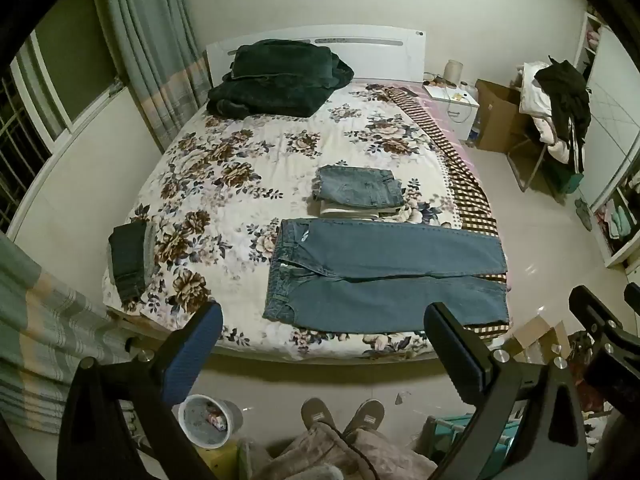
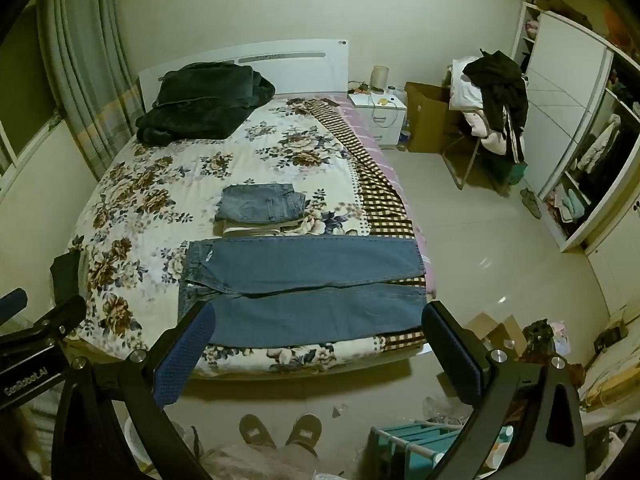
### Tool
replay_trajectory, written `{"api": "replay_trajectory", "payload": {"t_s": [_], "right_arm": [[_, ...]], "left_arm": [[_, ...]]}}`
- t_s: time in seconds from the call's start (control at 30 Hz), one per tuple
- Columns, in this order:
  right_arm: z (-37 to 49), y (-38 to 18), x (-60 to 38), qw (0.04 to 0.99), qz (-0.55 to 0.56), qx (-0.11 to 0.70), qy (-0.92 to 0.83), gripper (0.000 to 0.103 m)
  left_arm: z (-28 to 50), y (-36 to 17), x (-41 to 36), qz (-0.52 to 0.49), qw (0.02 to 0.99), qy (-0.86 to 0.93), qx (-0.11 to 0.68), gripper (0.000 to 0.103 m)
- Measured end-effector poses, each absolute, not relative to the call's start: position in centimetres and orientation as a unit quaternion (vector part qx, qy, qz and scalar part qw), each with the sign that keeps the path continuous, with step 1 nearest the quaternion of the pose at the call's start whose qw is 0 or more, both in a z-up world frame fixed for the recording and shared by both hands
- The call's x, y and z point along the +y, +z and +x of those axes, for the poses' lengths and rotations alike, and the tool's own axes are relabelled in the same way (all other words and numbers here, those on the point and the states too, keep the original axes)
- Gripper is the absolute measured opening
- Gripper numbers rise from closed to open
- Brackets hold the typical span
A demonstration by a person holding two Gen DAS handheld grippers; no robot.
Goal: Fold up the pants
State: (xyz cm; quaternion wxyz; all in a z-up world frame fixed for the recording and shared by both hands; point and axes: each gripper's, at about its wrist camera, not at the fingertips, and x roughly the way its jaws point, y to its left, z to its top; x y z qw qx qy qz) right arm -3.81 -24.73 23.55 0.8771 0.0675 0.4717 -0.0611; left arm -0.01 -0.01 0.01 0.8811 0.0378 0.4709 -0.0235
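A pair of blue jeans (image 1: 384, 276) lies spread flat across the near end of the floral bed (image 1: 224, 184), waistband to the left, both legs stretched to the right edge. They also show in the right wrist view (image 2: 312, 292). My left gripper (image 1: 324, 344) is open and empty, held above the floor in front of the bed. My right gripper (image 2: 316, 348) is open and empty too, in front of the jeans' near leg. The right gripper also shows at the right edge of the left wrist view (image 1: 600, 320).
A stack of folded pants (image 1: 358, 194) sits behind the jeans. Dark folded pants (image 1: 128, 258) lie at the bed's left edge. A dark blanket (image 1: 280, 80) lies by the headboard. A bucket (image 1: 208, 420), my feet (image 1: 340, 412) and cardboard (image 1: 536, 332) are on the floor.
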Motion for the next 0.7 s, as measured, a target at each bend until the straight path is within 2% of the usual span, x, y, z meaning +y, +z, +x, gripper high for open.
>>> {"api": "replay_trajectory", "payload": {"t_s": [0.7], "right_arm": [[-3.4, 23.6, -24.4, 0.879, 0.063, 0.467, -0.065, 0.103]], "left_arm": [[1.3, 0.0, 0.3, 0.031, 0.877, -0.028, 0.478, 0.103]]}}
